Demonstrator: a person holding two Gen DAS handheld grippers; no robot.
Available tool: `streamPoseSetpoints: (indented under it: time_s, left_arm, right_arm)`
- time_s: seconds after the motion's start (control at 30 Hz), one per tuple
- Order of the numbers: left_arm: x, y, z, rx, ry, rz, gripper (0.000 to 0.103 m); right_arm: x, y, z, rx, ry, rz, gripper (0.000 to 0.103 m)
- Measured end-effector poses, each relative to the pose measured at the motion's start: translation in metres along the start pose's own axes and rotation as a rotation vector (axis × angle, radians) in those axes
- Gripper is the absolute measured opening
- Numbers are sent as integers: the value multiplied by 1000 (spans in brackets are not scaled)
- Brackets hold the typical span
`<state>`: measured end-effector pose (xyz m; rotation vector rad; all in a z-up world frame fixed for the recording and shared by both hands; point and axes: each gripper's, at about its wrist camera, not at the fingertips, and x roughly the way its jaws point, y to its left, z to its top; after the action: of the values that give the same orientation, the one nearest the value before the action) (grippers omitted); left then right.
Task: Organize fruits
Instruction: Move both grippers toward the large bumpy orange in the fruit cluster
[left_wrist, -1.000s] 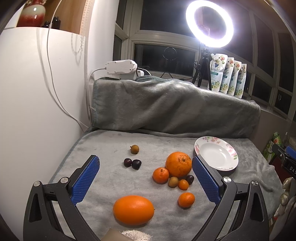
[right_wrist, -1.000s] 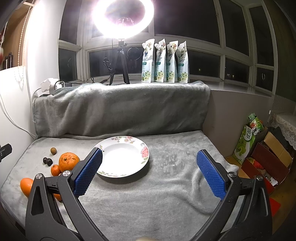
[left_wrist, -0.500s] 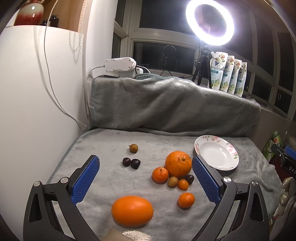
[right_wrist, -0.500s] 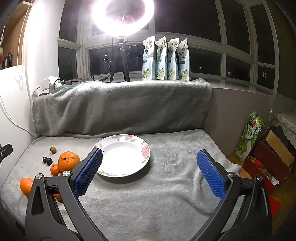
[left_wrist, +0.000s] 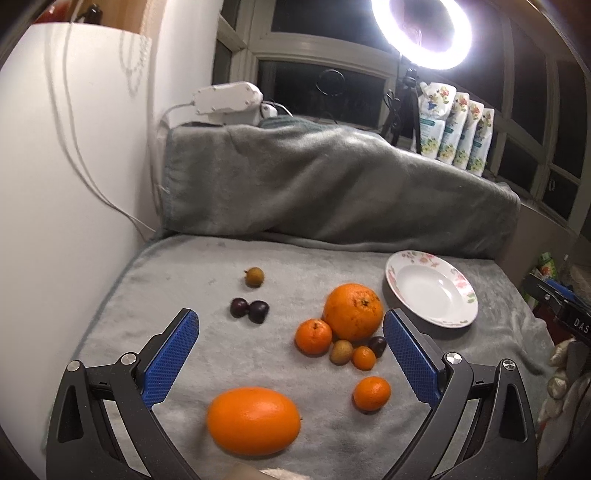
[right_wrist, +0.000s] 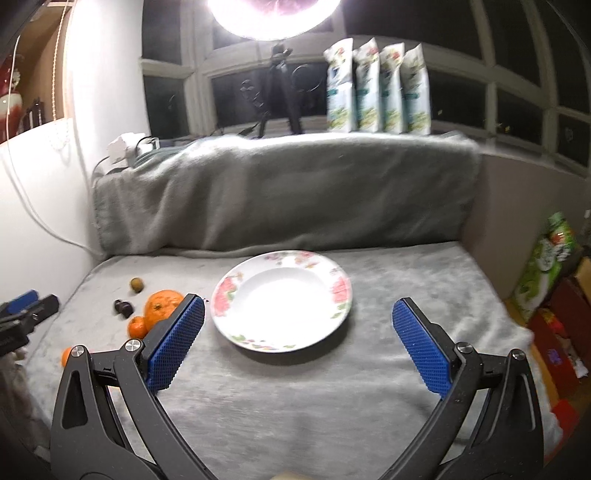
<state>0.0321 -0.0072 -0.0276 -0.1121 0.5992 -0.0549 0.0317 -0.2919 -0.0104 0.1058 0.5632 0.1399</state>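
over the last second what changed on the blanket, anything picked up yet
Nothing picked up. The right hand-held gripper has moved in toward the plate, which now looks larger; the left hand-held gripper closed in slightly on the fruit. Both stay open and empty; fruit and plate lie unmoved.

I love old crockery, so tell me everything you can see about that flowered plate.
The plate is round, white and glossy, seemingly ceramic, with a deep bowl-like centre and a wide rim printed with pink flowers and green leaves. It holds nothing and lies flat, right way up, on the grey blanket, to the right of the fruit. Neither gripper touches it.
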Motion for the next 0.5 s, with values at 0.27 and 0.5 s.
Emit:
streamPoseSetpoints:
  time_s: [0.27, 0.5]
  left_arm:
    - [34, 10, 4, -20, 105, -100, 100]
    - [60, 18, 6, -67, 185, -182, 98]
  right_arm:
    - [27, 25, -9, 23, 101, 190, 103]
    - [53, 52, -25, 25, 182, 330, 103]
